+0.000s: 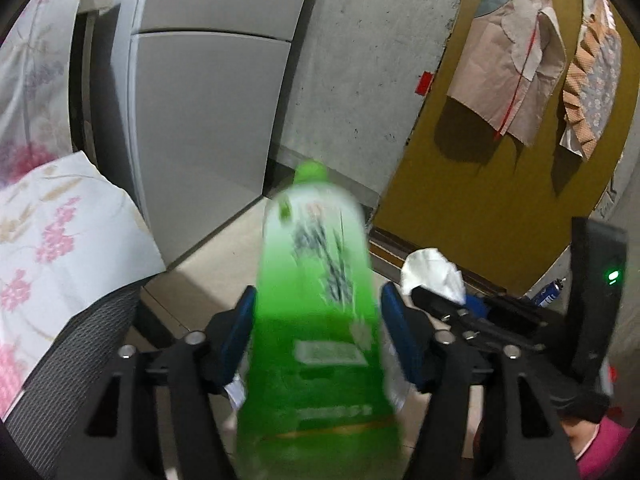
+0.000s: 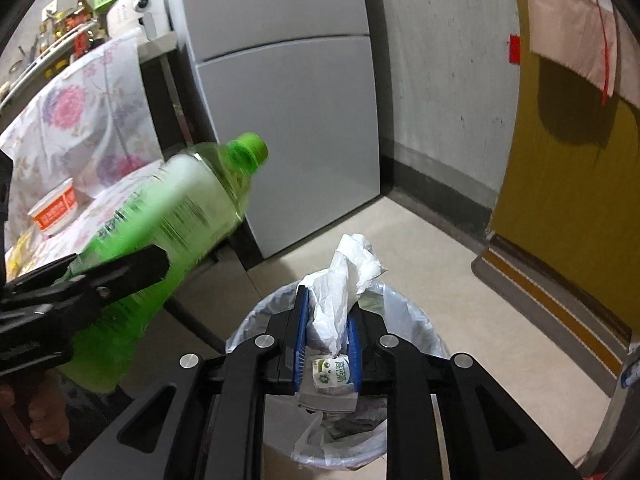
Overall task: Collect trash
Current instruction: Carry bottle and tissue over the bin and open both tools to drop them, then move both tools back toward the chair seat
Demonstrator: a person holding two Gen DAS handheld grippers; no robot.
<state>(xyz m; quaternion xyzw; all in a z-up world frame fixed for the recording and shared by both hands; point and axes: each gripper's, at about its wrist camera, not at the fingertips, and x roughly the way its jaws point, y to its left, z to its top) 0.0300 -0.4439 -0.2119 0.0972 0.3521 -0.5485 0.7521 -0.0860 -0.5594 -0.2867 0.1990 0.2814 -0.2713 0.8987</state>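
Observation:
My left gripper [image 1: 316, 316] is shut on a green plastic bottle [image 1: 316, 312] with a green cap, held in the air and motion-blurred. The bottle also shows in the right wrist view [image 2: 160, 232], left of the bin, with the left gripper [image 2: 80, 280] around it. My right gripper [image 2: 326, 332] is shut on a crumpled white tissue [image 2: 344, 280] and holds it directly above a trash bin [image 2: 416, 320] lined with a clear bag. A small wrapper with green print [image 2: 332, 372] lies in the bin below the fingers. The tissue also shows in the left wrist view [image 1: 432, 276].
A grey refrigerator [image 2: 288, 120] stands behind the bin. A table with a floral cloth [image 2: 80, 128] is at the left, bearing an orange-and-white bowl [image 2: 54, 208]. A yellow door [image 2: 568, 184] with hanging cloths is at the right. The floor is beige tile.

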